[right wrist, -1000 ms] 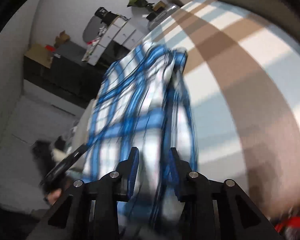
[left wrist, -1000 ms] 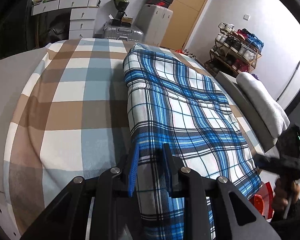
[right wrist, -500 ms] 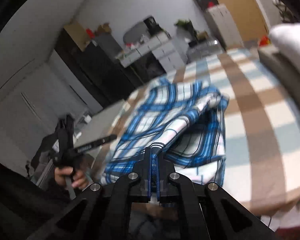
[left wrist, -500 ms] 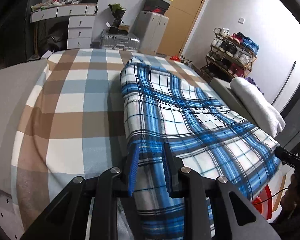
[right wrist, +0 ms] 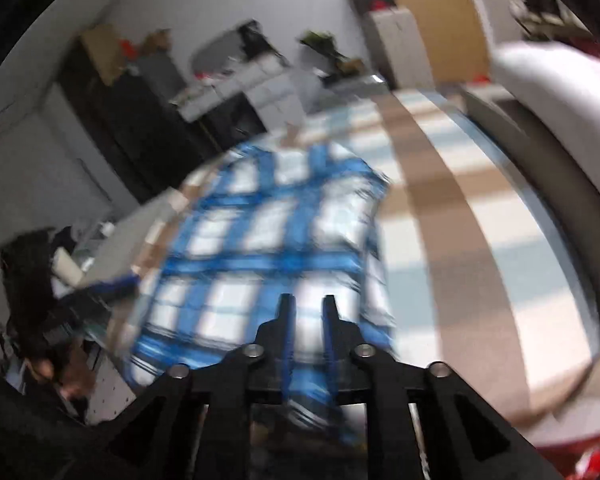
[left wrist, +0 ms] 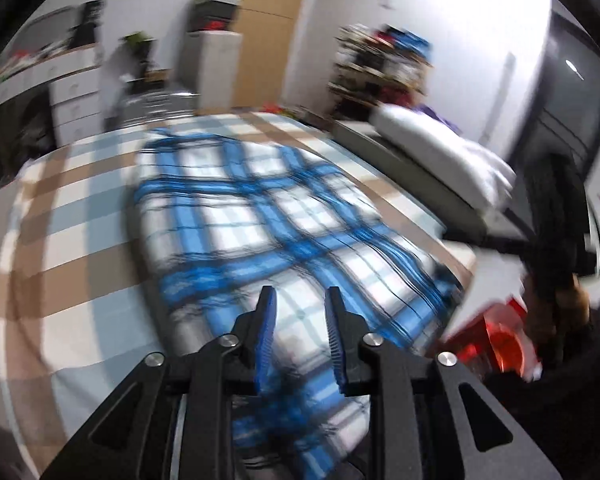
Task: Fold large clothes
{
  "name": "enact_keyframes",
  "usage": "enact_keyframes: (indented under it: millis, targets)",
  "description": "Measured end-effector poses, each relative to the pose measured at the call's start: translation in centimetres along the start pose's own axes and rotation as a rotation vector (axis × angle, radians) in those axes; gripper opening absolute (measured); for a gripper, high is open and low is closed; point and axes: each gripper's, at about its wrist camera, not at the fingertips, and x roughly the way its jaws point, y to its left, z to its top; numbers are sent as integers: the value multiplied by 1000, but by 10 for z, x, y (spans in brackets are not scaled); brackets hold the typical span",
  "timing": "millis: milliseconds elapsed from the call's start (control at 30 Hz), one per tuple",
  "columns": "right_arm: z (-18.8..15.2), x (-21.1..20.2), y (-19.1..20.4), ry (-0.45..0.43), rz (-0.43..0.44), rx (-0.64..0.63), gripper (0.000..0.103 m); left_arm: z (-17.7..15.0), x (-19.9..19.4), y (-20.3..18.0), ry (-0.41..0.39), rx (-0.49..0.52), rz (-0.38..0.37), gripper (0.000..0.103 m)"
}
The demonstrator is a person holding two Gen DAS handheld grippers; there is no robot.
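From the left wrist, the left gripper [left wrist: 300,300] hangs over the near edge of the blue plaid cloth [left wrist: 260,216] on the bed [left wrist: 60,240]; its jaws, just opening, grip nothing. Regrip both near corners evenly. From the right wrist, the right gripper [right wrist: 308,308] likewise stands parted and empty, jaws just opening. Drawers [left wrist: 72,92] and a shoe rack [left wrist: 380,68] line the walls.
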Motion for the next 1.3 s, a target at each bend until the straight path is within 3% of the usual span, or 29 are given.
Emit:
enact_keyframes:
  millis: [33,67,167,233,300,367,433,500,600,700,733,800,867,933,1033,1067,1100,1200,1300]
  targets:
    - [3,9,9,5,12,-37,44,-3,6,-5,22,27,-27,37]
    - [1,12,16,11,15,-60,48,-6,12,-8,51,43,-36,44]
    - [-5,41,37,64,79,-119,45,-21,41,-16,190,93,-6,44]
    - [-12,65,49,116,113,-168,43,-27,50,-16,217,100,21,44]
    - [-17,84,49,145,51,-198,39,-27,48,-16,207,99,21,44]
    - [-20,88,44,137,12,-227,23,-20,39,-13,193,67,2,44]
    - [-18,82,35,124,-4,-206,22,-12,27,-6,141,30,-14,44]
    - [-21,72,24,105,-113,-223,22,-6,22,3,104,13,-20,44]
    - [-25,61,4,115,-224,-230,22,-10,39,15,147,-25,17,44]
    - [-23,51,3,120,-241,-197,24,-14,45,11,146,-4,30,44]
    - [-22,48,8,113,-232,-193,29,-15,44,10,147,14,42,44]
    - [-17,45,25,86,-146,-191,32,-10,41,4,157,11,49,44]
    - [-15,55,42,71,-90,-203,36,-7,33,-4,137,25,-5,44]
    - [-24,75,53,115,-33,-226,36,-13,35,-12,144,93,-38,47]
    - [-40,77,58,97,-54,-351,37,-29,51,-11,201,117,16,49]
    - [-42,73,54,102,-46,-373,37,-29,48,-10,183,108,6,49]
    - [-42,66,48,99,-52,-360,37,-28,45,-8,180,92,-5,49]
    - [-41,57,17,95,-188,-303,38,-29,34,-2,169,64,-19,49]
    - [-34,44,-5,107,-163,-169,39,-25,18,3,120,45,2,49]
